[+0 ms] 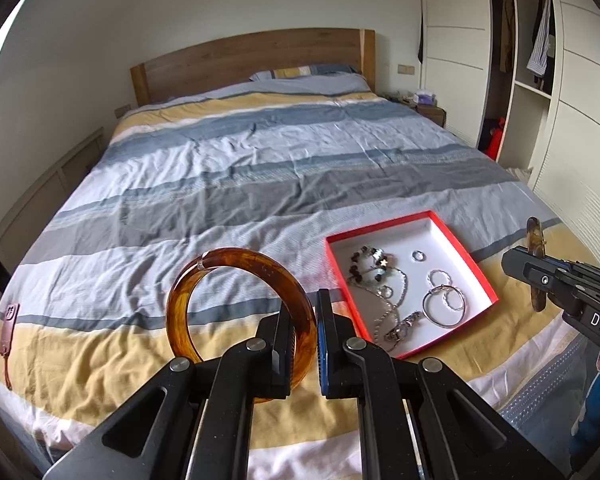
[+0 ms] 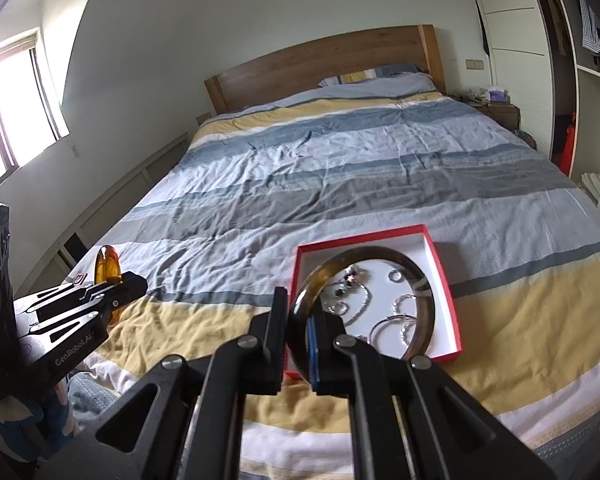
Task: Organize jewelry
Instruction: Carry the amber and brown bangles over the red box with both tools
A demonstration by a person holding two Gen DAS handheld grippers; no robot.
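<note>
Left gripper (image 1: 304, 344): jaws pinched on the rim of an amber bangle (image 1: 236, 312), held upright above the striped duvet (image 1: 260, 168), ring open to the camera.
Right gripper (image 2: 296, 336): jaws clamped on a darker brown bangle (image 2: 364, 304), held just over the red box (image 2: 452, 308).
Red box: lies flat on the duvet, at about 2 o'clock from the left gripper's tips; white inside, already holding a beaded bracelet (image 1: 370, 264), silver hoops (image 1: 444, 300), a small ring (image 1: 418, 256) and a chain (image 1: 396, 320).
Step in hand: likely carrying both bangles to the box, the right one nearest to release.
Next move: probably lower the brown bangle toward a bare patch, around 1 o'clock in the box, then ease the jaws apart; the hoops leave little room.
Left view only: amber bangle face-on; a phone case (image 1: 8, 324) at 9 o'clock on the duvet.
Right view only: box contents seen through the brown bangle; the amber bangle shows edge-on at 9 o'clock.
</note>
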